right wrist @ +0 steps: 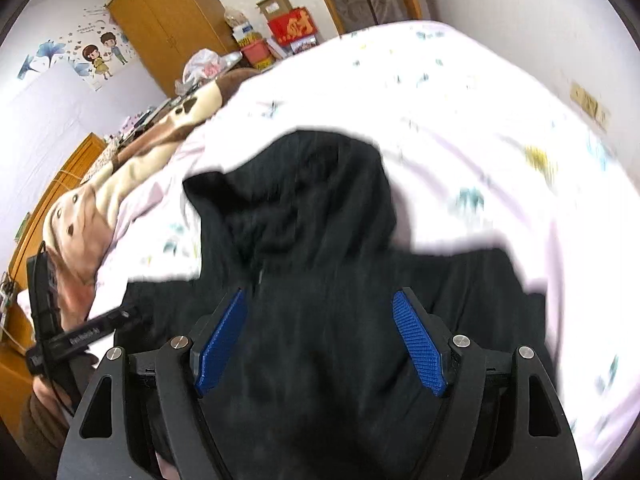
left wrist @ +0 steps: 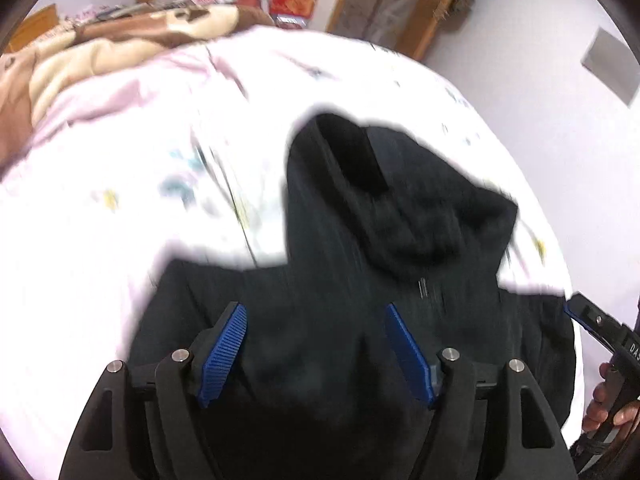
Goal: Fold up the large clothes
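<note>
The black hoodie [left wrist: 360,240] was spread on the bed [left wrist: 120,200], hood farthest away. Both the left claw [left wrist: 316,354] and right claw [right wrist: 320,344] were held open above it. Soft, limp and bulky, it was judged best gripped at the shoulder seams.

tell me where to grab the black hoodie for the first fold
Judging by its pose, take the hoodie at the shoulder and sleeve edges on each side of the hood, one gripper per side. It lies spread on the bed with the hood pointing away, so come from the near side, jaws open.
</note>
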`<state>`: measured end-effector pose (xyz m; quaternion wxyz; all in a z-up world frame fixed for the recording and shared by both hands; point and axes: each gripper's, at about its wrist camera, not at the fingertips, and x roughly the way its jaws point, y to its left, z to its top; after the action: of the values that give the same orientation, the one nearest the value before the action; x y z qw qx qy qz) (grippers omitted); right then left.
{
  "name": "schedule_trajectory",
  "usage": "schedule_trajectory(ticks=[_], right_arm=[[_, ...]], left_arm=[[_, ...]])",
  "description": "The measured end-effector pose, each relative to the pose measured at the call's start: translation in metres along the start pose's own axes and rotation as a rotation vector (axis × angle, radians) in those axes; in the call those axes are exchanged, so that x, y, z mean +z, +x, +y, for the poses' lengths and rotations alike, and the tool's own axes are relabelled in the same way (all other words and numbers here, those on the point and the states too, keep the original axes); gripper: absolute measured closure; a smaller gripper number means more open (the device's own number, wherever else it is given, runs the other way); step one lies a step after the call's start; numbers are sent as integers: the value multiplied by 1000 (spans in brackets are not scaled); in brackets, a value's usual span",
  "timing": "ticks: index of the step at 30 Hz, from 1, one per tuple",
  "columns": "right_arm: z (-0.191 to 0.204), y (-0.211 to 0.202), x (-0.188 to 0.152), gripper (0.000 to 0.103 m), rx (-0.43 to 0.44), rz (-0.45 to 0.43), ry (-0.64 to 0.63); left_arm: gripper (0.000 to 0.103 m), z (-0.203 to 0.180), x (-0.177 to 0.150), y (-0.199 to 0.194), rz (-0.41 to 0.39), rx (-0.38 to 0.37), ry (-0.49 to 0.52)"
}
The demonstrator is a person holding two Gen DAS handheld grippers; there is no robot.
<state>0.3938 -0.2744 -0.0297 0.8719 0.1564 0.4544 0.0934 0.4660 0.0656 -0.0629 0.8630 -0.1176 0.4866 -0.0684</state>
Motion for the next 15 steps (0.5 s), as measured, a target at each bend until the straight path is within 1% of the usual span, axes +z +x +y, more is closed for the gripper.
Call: schedule_trajectory(ticks=[2,3,4,6,8,9,10,11,13,14,15], right_arm=[[0,9,29,27,-14,-10,-19],[-1,14,42,27,-23,-8,-27],[-2,22,55,27,-33,0,-37],[-4,43,76,27,-51,29,-58],[-6,62,96,27,-80,26,-77],[-9,69,104,27,-81,20,-72],[-14,77,113,27,-74,21,-49],[-20,86,123,27,-62,32,-17],[-30,100,135,27,-27,62,9],[-33,111,141,27,-24,87,12],[-34,123,145,27,-41,112,1]], left_arm=[[27,6,36,2,-32,18,-9],[25,8,49,5,-37,33,-7],[25,10,62,9,-40,47,-4],[25,14,89,17,-78,69,-2],[25,15,112,30,-61,60,4],[24,12,125,40,-43,53,24],[24,9,134,47,-40,47,35],[24,7,146,54,-51,43,41],[23,6,164,70,-44,18,26],[22,3,173,86,-24,3,19],[20,2,179,96,0,-2,18]])
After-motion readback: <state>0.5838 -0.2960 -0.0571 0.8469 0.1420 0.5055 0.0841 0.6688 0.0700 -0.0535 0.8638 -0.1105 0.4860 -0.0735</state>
